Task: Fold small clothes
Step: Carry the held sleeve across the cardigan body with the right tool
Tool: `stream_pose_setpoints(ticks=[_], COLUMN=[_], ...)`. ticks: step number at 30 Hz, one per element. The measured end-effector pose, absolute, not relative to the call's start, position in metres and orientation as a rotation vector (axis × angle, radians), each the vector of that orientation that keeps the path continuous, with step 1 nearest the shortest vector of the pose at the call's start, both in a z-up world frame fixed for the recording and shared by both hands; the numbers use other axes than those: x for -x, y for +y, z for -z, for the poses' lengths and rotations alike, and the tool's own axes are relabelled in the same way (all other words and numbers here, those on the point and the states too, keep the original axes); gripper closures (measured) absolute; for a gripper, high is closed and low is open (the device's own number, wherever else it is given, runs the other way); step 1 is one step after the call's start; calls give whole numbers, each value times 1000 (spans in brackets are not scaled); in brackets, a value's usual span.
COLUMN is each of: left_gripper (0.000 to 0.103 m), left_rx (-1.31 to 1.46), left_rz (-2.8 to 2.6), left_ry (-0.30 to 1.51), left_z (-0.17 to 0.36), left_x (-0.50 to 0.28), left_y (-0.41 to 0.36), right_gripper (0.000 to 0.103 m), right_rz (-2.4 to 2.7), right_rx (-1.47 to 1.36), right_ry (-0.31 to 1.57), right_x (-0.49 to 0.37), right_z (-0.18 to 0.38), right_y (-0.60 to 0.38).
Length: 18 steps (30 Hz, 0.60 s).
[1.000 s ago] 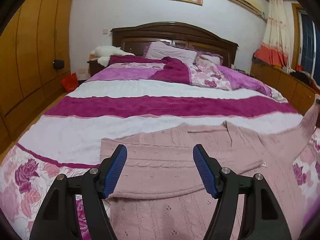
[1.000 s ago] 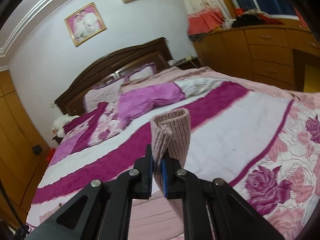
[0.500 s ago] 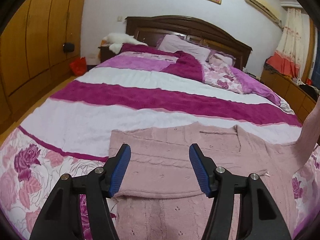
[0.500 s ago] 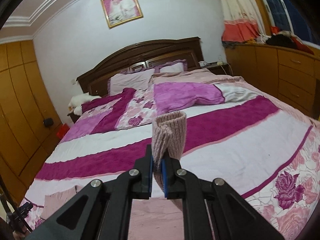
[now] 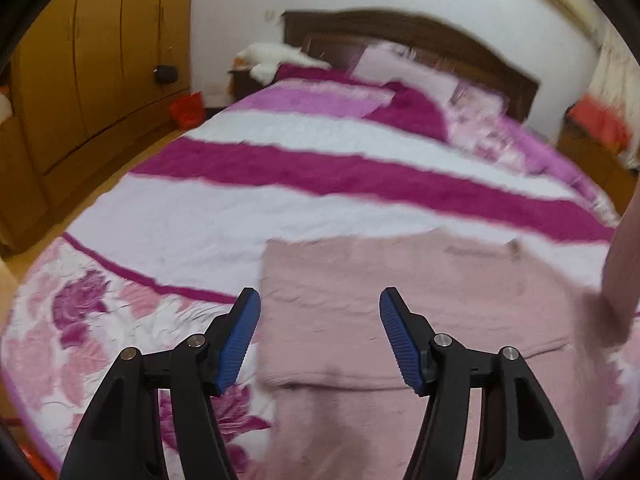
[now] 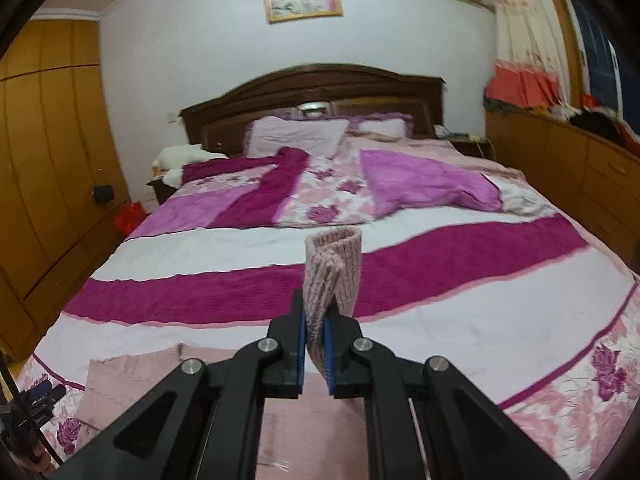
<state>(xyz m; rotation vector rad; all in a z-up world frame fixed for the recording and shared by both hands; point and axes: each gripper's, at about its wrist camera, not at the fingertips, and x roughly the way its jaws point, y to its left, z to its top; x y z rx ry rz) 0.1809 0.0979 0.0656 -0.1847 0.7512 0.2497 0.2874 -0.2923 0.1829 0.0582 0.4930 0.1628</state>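
Note:
A dusty pink knit sweater (image 5: 400, 300) lies flat on the bed, one sleeve folded across its body. My left gripper (image 5: 320, 312) is open and empty, hovering over the sweater's left part. My right gripper (image 6: 316, 320) is shut on the ribbed cuff (image 6: 334, 264) of the other sleeve and holds it up above the bed. That raised sleeve (image 5: 624, 256) shows at the right edge of the left wrist view. The sweater's body (image 6: 132, 376) lies below and left in the right wrist view.
The bed's bedspread (image 6: 460, 312) has magenta, white and floral stripes. Pillows (image 6: 296, 136) and a folded quilt (image 6: 420, 184) lie by the dark headboard. Wooden wardrobes (image 5: 80, 60) stand left, a wooden dresser (image 6: 580, 168) right.
My right gripper has carried the cuff leftward and turned to face the headboard. My left gripper has shifted left over the sweater's left edge, still open.

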Motion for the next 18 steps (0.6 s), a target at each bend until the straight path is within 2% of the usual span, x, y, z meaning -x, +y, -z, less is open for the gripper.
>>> stream_pose_setpoints(ticks=[12, 18], left_gripper=[64, 64], left_rx=[294, 269], left_rz=[-221, -227], left_ry=[801, 816], left_z=[-60, -63], left_x=[-178, -179], left_y=[120, 124], right_gripper=[96, 96], right_rz=[-281, -294], right_rx=[55, 71], right_ry=[533, 545], right_x=[-278, -284], right_z=[-97, -80], right_y=[-129, -108])
